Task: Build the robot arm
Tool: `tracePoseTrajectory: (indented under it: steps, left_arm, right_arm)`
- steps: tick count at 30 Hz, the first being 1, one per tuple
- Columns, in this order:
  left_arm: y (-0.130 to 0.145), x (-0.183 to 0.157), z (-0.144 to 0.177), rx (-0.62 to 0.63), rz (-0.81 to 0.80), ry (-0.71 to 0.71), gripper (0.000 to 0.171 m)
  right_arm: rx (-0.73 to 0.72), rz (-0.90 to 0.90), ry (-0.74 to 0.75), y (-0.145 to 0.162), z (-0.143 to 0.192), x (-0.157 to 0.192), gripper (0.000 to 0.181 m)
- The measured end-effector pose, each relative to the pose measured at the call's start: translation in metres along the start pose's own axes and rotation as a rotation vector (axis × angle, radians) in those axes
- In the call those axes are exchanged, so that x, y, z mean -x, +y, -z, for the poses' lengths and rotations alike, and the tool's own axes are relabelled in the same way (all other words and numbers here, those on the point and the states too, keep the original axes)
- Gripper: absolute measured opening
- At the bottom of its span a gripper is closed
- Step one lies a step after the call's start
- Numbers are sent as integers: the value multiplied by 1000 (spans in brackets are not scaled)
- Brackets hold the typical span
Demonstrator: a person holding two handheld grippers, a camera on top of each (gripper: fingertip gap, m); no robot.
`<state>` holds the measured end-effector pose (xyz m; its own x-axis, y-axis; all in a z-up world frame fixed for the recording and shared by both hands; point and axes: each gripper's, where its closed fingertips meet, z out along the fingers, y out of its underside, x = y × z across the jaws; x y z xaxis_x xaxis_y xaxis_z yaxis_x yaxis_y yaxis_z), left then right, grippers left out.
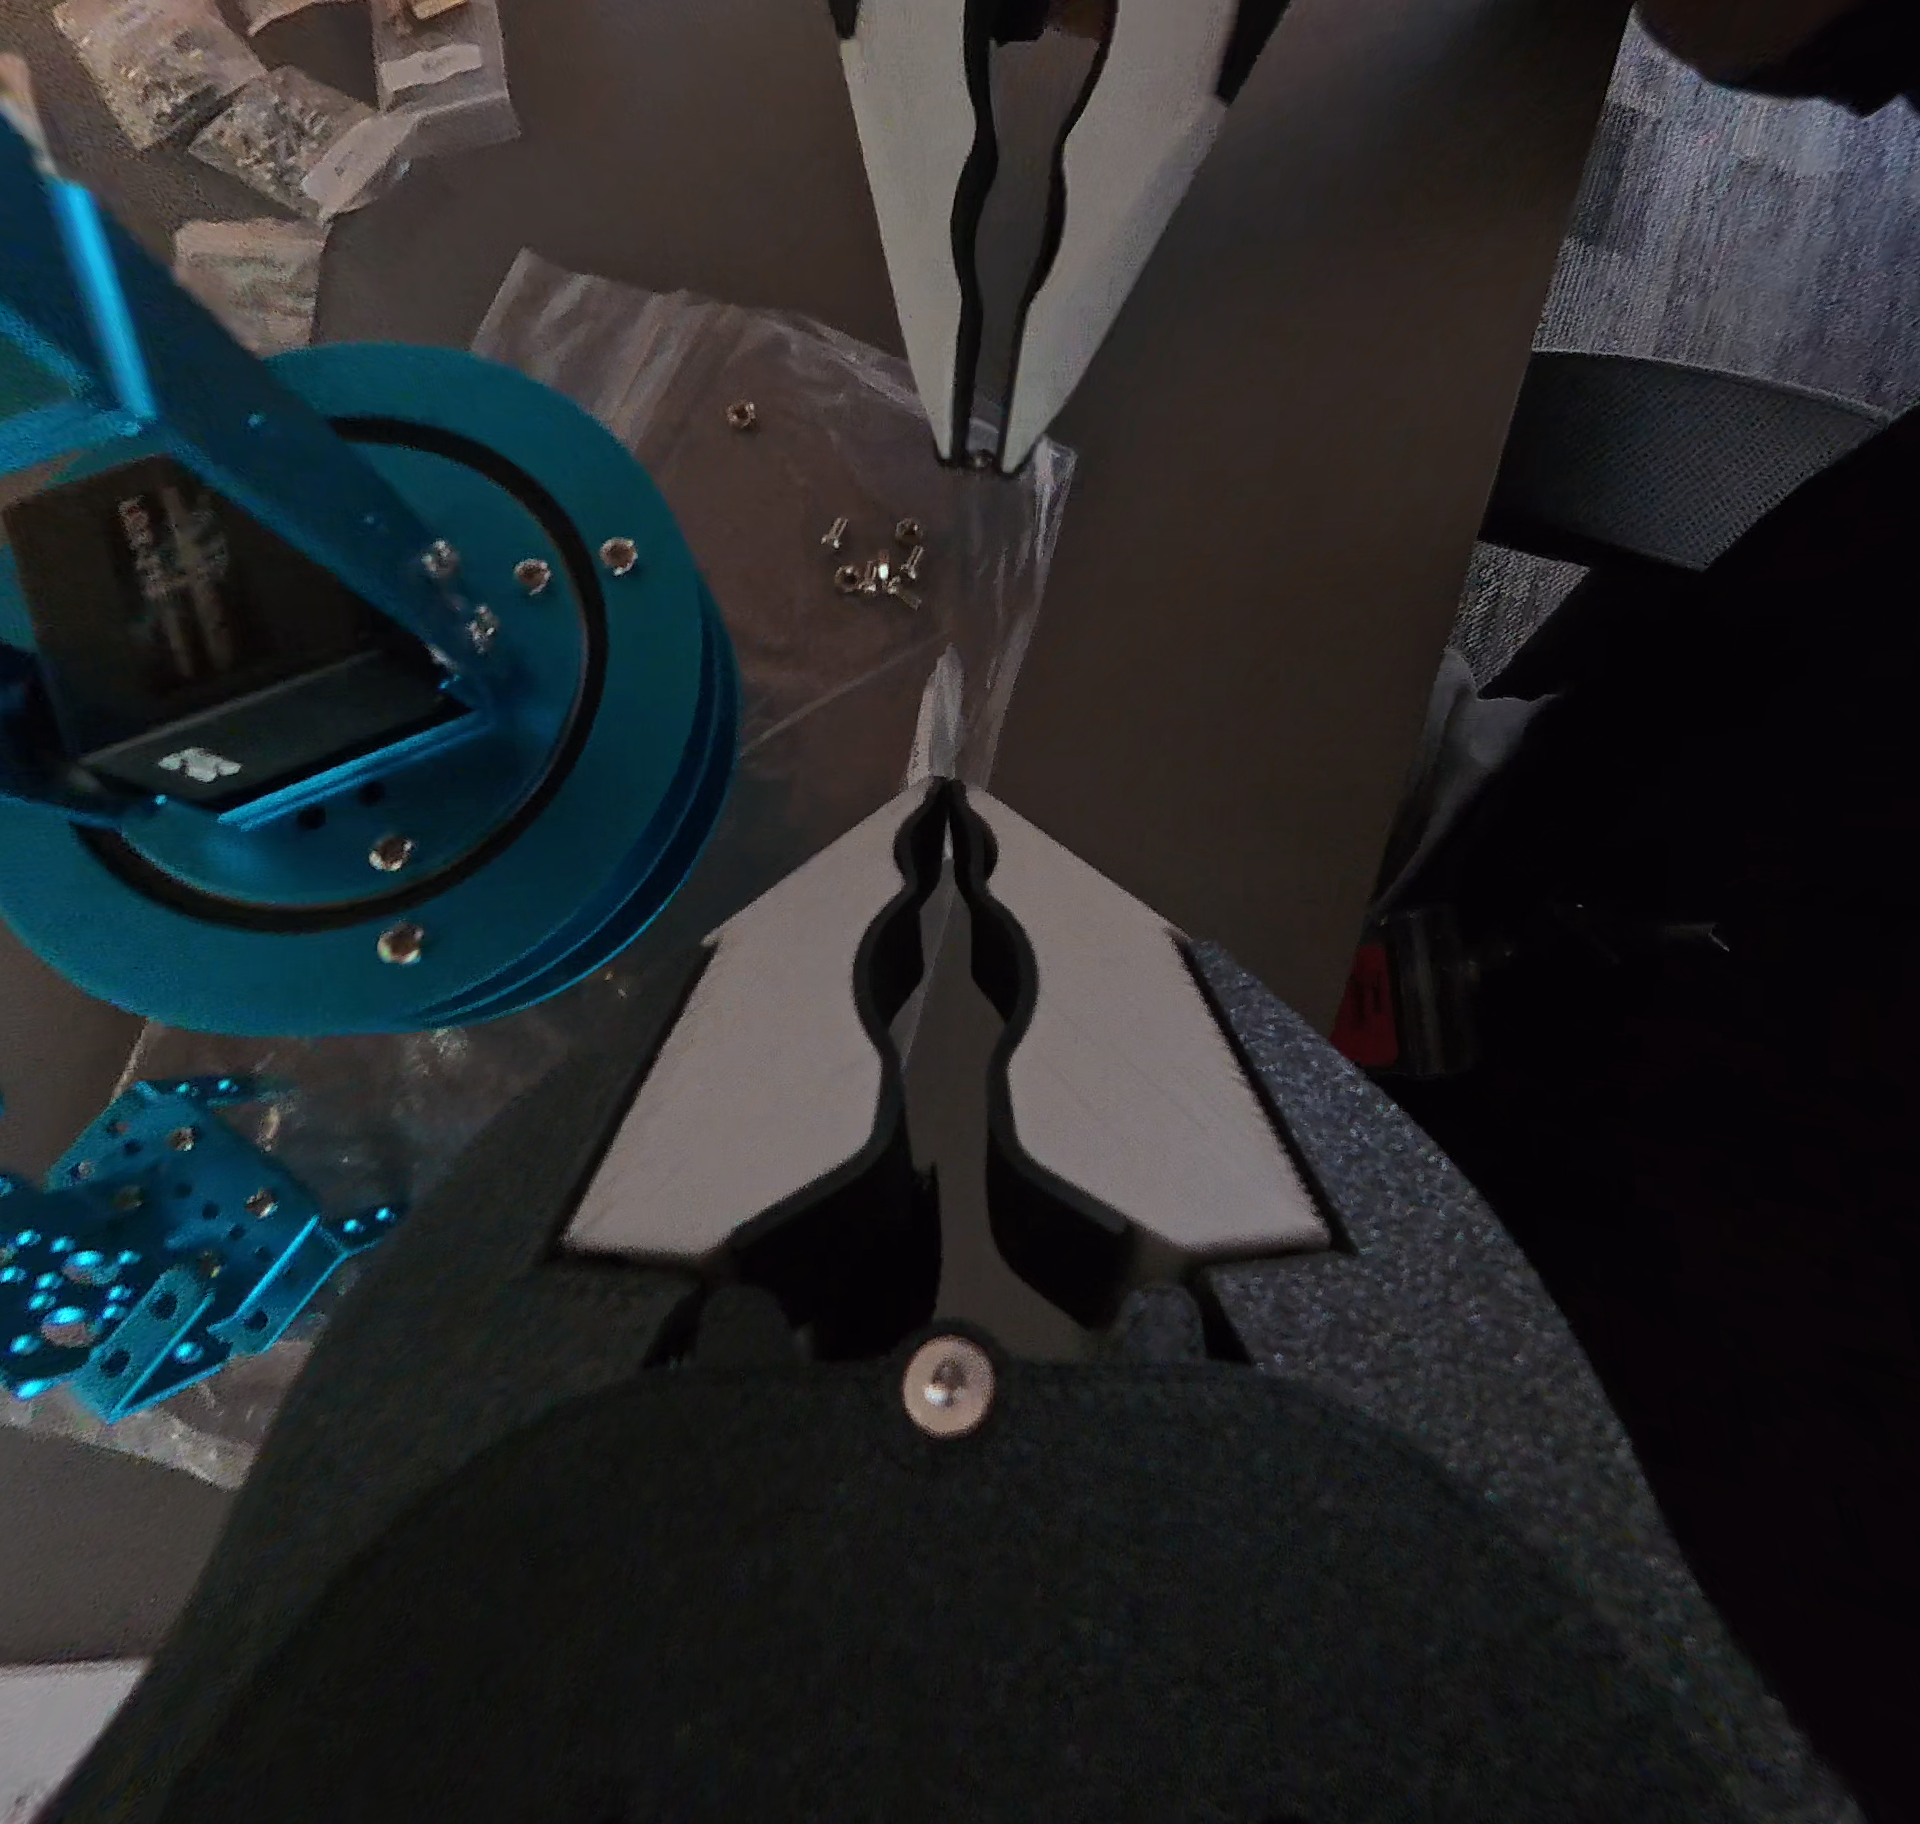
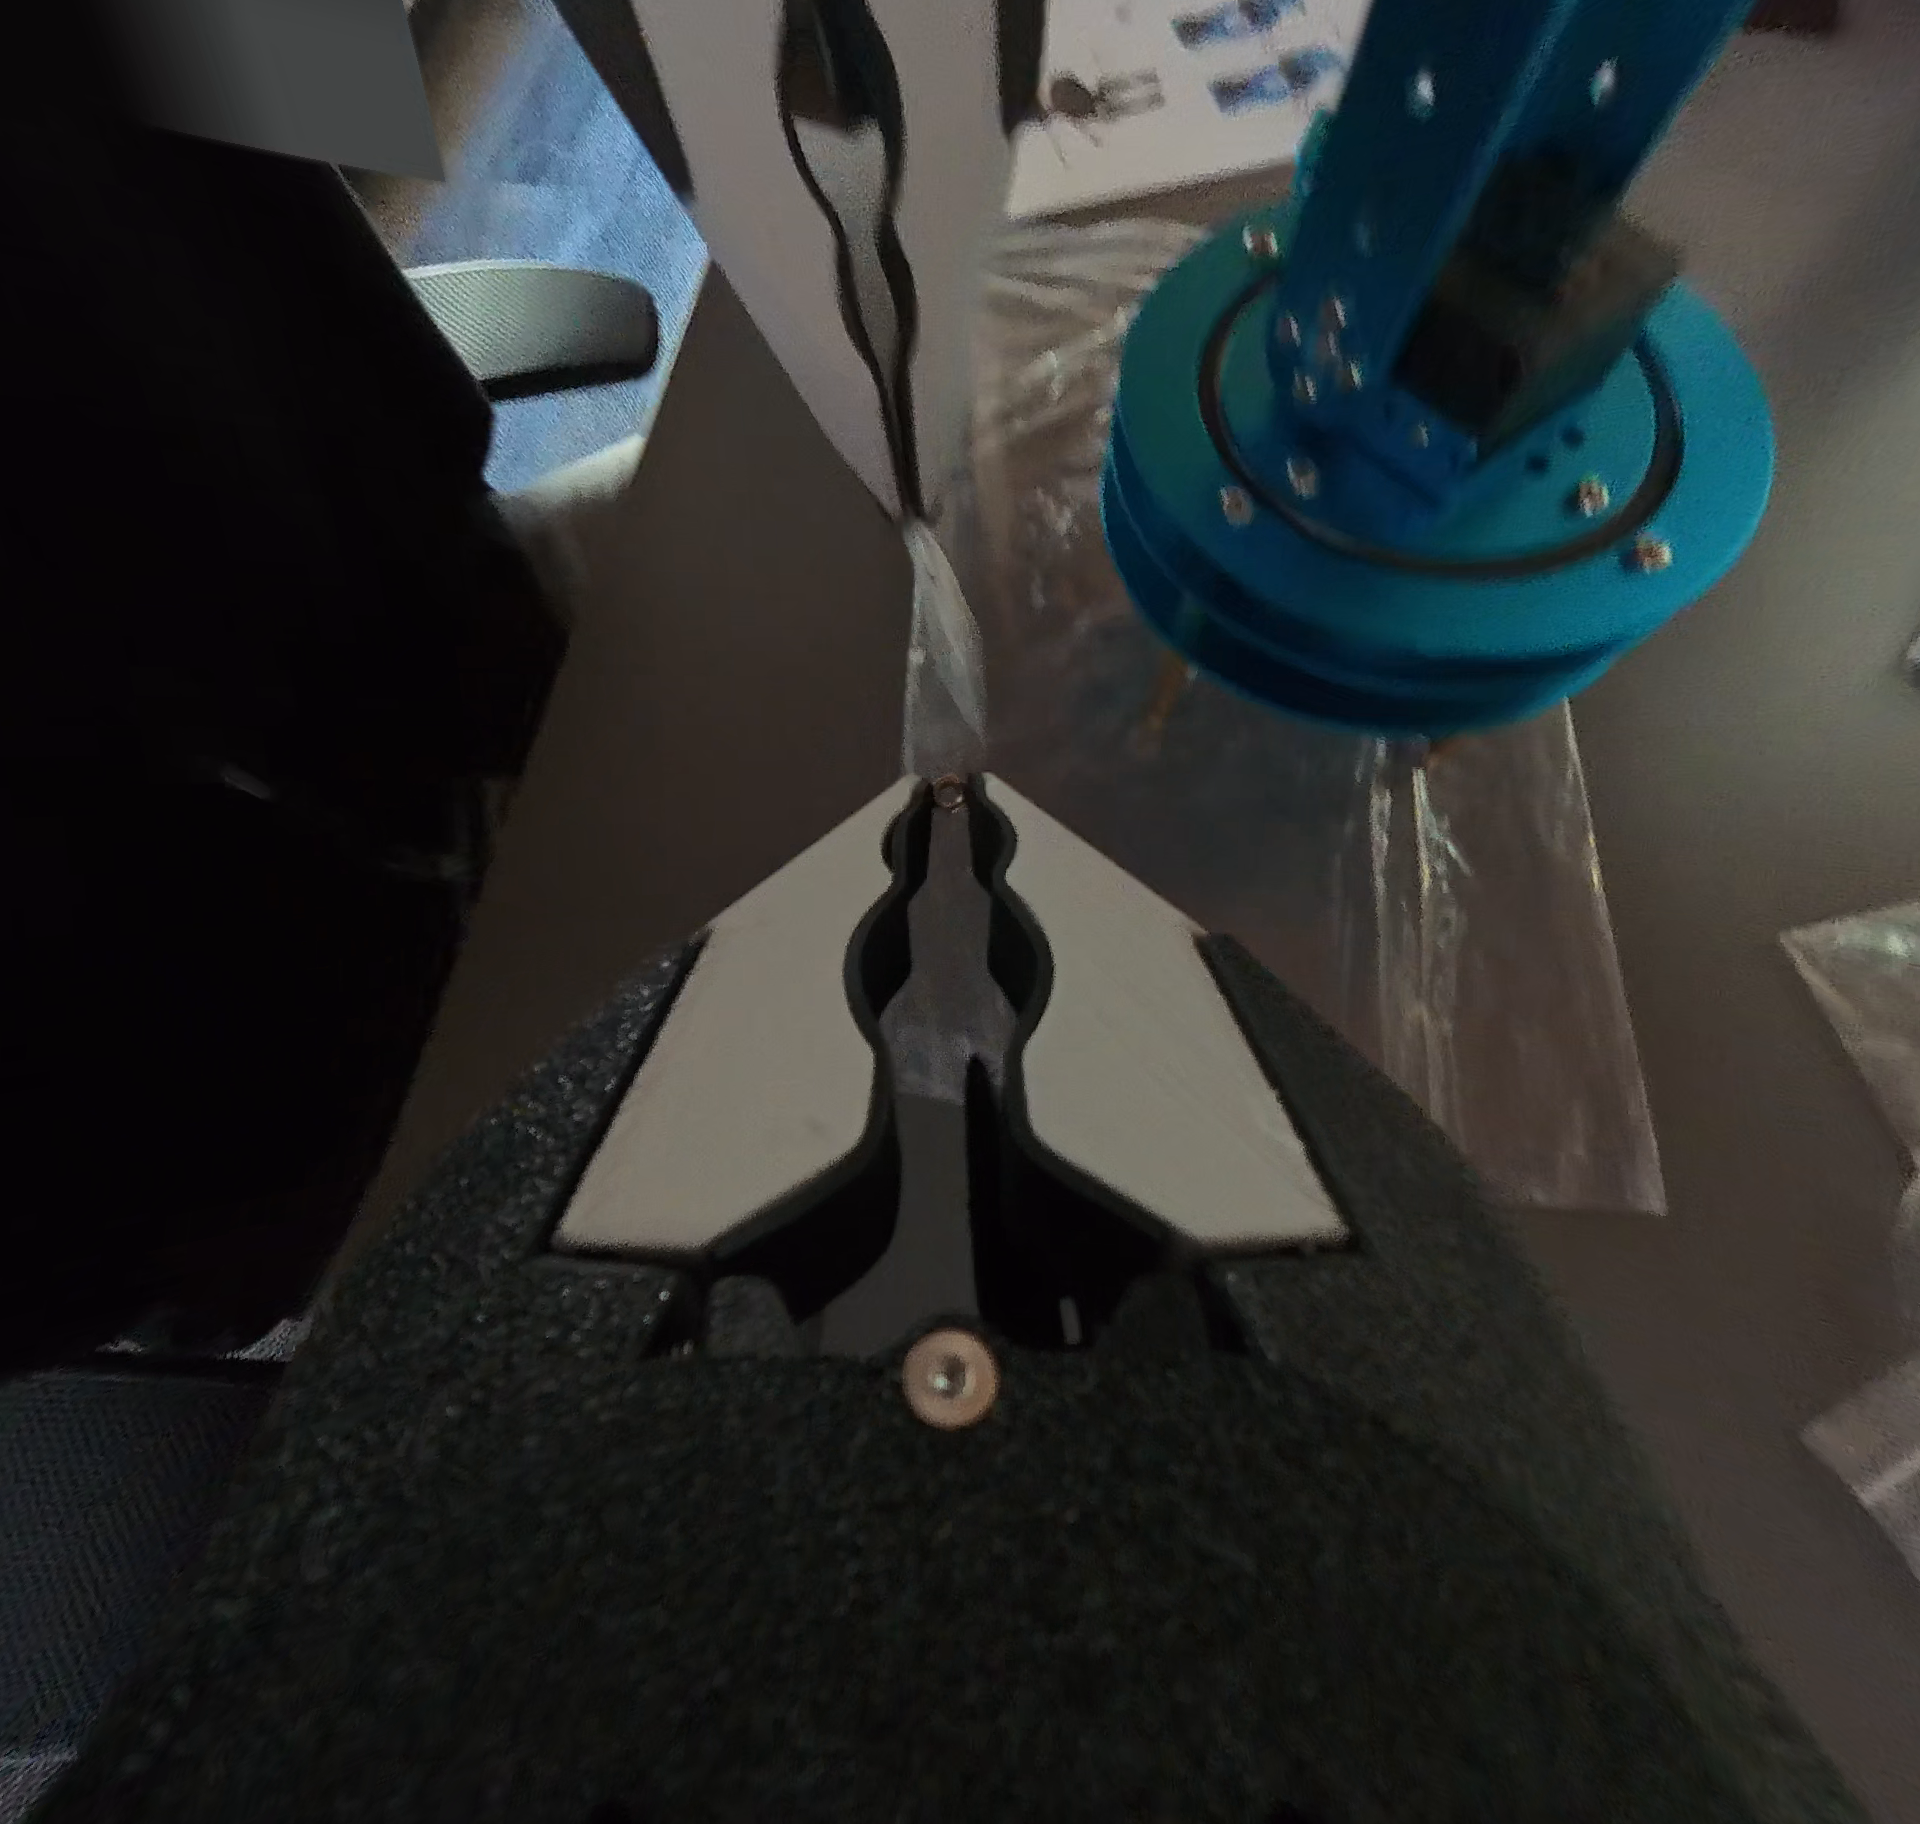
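Left tool (image 1: 948,787) and right tool (image 2: 948,787) pinching small clear bag (image 1: 997,621), loose screws (image 1: 878,564) nearby

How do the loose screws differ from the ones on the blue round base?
The loose screws lie in a small scattered heap on the clear plastic sheet, tipped at mixed angles; the fitted screws on the blue round base sit spaced apart, heads up, seated in holes. The loose ones lie near the small clear bag stretched between the two tongs; the fitted ones lie farther away. Both look small and silvery.
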<state>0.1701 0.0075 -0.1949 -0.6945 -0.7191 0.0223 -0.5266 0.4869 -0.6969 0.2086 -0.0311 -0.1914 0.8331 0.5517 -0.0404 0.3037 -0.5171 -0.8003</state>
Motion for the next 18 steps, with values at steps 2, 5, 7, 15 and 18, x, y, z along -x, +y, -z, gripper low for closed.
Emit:
tracePoseTrajectory:
  steps: [2,5,7,15,18]
  left_arm:
    - [-3,-2,-4,2,-14,-4,0]
    - [-6,-6,-9,3,-9,4,0]
    - [-8,-9,-11,1,-4,12,0]
    - [-15,-11,-14,-7,-24,0,0]
    - [-17,-11,-14,-12,-16,3,0]
  right_arm:
    - [-22,20,-22,-14,-2,8,5]
    - [-7,50,-25,-21,-11,12,8]
    - [5,52,-33,-20,-17,15,6]
    - [10,48,-21,-20,-19,13,6]
    - [18,45,-10,-19,-19,11,6]
